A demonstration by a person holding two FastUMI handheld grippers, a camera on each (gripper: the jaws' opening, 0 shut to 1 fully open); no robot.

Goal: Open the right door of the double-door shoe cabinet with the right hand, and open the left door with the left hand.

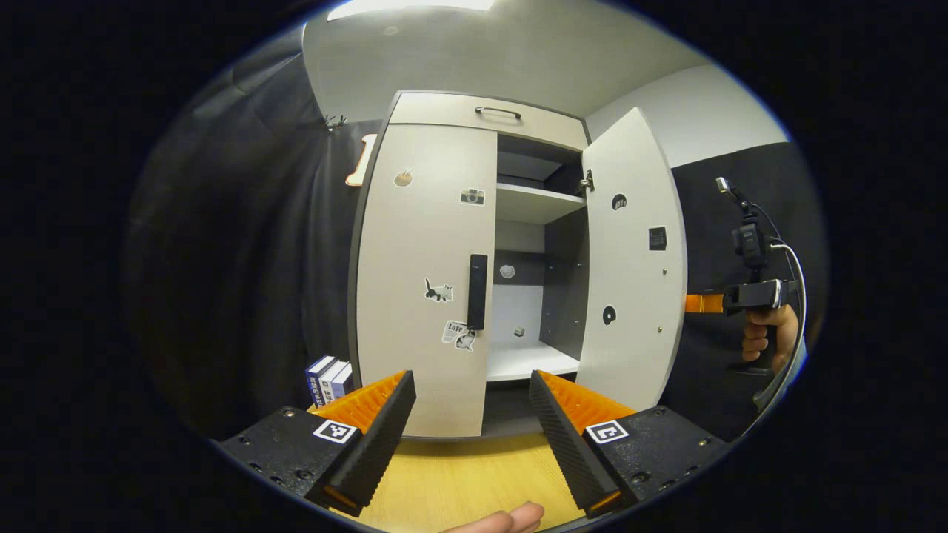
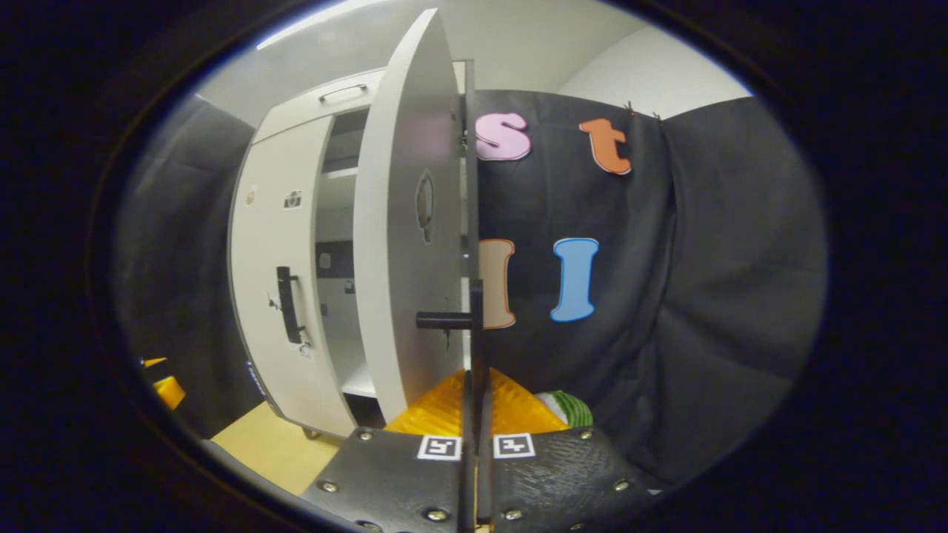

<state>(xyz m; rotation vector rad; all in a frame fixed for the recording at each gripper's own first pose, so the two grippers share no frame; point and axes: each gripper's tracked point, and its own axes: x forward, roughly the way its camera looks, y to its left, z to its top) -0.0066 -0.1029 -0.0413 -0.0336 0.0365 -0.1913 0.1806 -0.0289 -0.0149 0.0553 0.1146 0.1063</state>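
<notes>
The pale shoe cabinet [image 1: 415,244] stands ahead. Its left door [image 1: 426,296] is closed and carries a black vertical handle [image 1: 478,291]. The right door [image 1: 629,259] is swung wide open, baring white shelves [image 1: 529,361]. My left gripper [image 1: 474,414] is open, low in front of the cabinet and short of the left handle, with nothing between its fingers. At the open door's outer edge a hand holds my right gripper [image 1: 711,302]. In the right gripper view, that door [image 2: 404,244] is nearly edge-on. My right gripper [image 2: 474,403] is shut on the door's thin free edge.
A drawer with a dark handle [image 1: 498,112] tops the cabinet. Small books [image 1: 329,377] stand on the wooden surface [image 1: 459,474] left of the cabinet. A camera on a stand [image 1: 749,240] rises at the far right. A green striped object [image 2: 569,407] lies beyond the right gripper.
</notes>
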